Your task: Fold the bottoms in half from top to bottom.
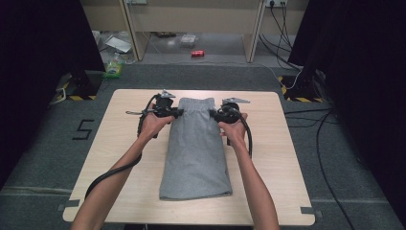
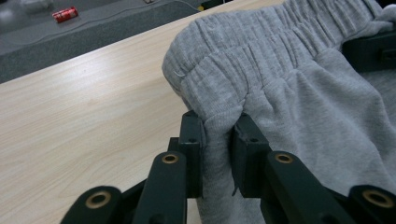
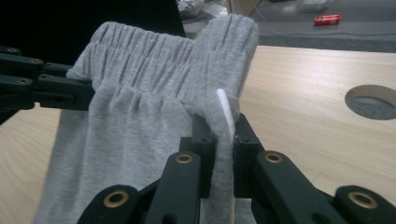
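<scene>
The grey sweatpants (image 1: 195, 148) lie folded lengthwise at the centre of the wooden table (image 1: 287, 158), waistband toward the top of the frame. The left gripper (image 2: 218, 135) and right gripper (image 3: 223, 133) each pinch a waistband corner. To fold well, I would lift both corners evenly and keep the band taut.

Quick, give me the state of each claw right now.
Left claw: shut on the waistband of the grey trousers, at its left edge.
Right claw: shut on the same waistband at its right edge, with a white strip pinched in.

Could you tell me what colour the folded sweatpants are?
Plain light grey sweatpants, clearest in the left gripper view.
</scene>
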Motion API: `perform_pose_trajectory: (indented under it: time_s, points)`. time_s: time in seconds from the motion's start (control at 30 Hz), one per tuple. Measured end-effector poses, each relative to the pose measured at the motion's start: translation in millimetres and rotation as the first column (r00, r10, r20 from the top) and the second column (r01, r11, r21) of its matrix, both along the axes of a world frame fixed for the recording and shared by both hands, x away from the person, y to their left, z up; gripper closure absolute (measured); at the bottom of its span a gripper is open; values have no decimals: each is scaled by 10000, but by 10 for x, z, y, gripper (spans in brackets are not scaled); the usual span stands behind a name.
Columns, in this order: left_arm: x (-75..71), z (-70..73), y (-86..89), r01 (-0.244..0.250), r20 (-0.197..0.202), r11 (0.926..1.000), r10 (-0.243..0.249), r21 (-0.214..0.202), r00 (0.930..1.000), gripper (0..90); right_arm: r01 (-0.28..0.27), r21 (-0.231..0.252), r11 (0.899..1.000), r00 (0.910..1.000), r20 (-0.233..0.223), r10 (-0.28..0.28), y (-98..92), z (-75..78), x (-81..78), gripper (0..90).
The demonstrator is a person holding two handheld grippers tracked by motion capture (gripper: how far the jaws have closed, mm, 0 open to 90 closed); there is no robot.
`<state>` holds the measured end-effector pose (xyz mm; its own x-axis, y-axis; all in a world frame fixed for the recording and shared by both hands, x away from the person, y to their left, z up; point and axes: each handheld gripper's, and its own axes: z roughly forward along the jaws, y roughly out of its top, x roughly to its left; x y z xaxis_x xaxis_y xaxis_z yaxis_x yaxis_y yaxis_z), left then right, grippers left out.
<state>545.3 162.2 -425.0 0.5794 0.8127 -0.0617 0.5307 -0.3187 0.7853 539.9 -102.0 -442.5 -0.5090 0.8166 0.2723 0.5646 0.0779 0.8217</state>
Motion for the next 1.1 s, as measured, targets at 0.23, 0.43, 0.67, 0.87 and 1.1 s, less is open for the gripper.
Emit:
perform_pose_trajectory:
  time_s: [0.23,0.43,0.67,0.87,1.1]
  points:
    - [-219,80,61,519,389,9984,-509,-240,9979,757,-508,188,9985,9980,379,501,-39,62,-200,840]
    - [-511,115,110,1156,779,9917,-1111,-568,9908,756,-918,189,9956,9939,632,905,-99,77,-441,841]
    - [-886,71,172,1807,1176,9817,-1728,-601,9779,756,-1453,213,9892,9852,955,1427,-125,74,-787,841]
    - [-1268,-72,220,2347,1398,9697,-2237,-676,9646,755,-1791,-144,9837,9754,1282,1794,-135,-31,-1130,841]
    - [-1602,-306,266,2724,1326,9574,-2590,-956,9567,750,-2080,-187,9780,9704,1218,2087,-161,-149,-1443,838]
